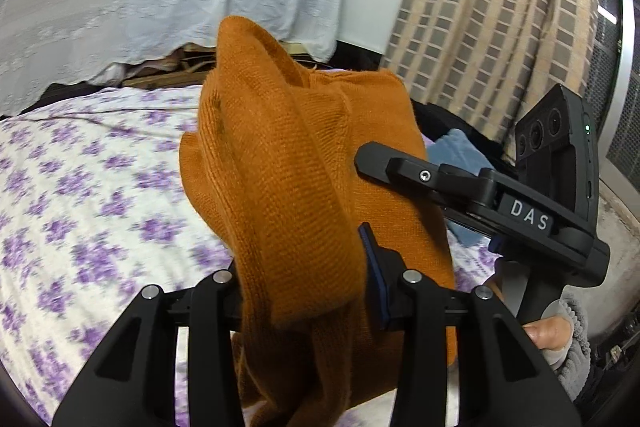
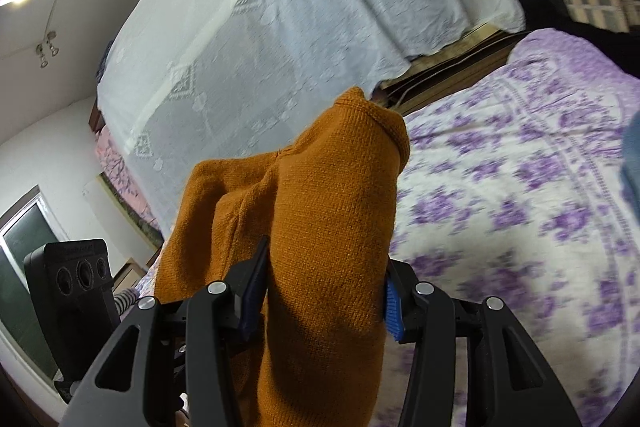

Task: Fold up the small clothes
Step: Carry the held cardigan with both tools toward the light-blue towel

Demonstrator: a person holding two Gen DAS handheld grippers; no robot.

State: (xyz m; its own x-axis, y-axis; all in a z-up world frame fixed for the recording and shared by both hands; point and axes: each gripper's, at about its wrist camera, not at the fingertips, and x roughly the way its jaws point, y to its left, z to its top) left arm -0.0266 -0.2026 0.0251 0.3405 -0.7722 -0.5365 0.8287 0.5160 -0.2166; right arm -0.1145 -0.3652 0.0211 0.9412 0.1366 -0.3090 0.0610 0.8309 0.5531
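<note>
- Orange knit garment held up off the bed – bunched and draped, filling the centre of both wrist views.
- Left gripper: fingers pressed onto a thick fold of the knit. One blue pad shows at the cloth's right edge; the other is buried under fabric. Cloth spills over the fingers toward 6 o'clock.
- Right gripper: pinching another fold of the same garment, with a blue pad on the right side and a darker pad on the left, both tight against the knit.
- From the left wrist view, the right gripper enters from 3 o'clock, its tip touching the orange cloth; a hand in a grey sleeve grips its handle at 4 o'clock.
- Bed cover, white with purple flowers, lies under the garment – at 8 o'clock in the left view, at 3 o'clock in the right.
- White lace cloth hangs at 12 o'clock beyond the bed.
- Checked curtain at 1 o'clock in the left view.
- Light blue cloth on the bed, just beside the garment at 3 o'clock.
</note>
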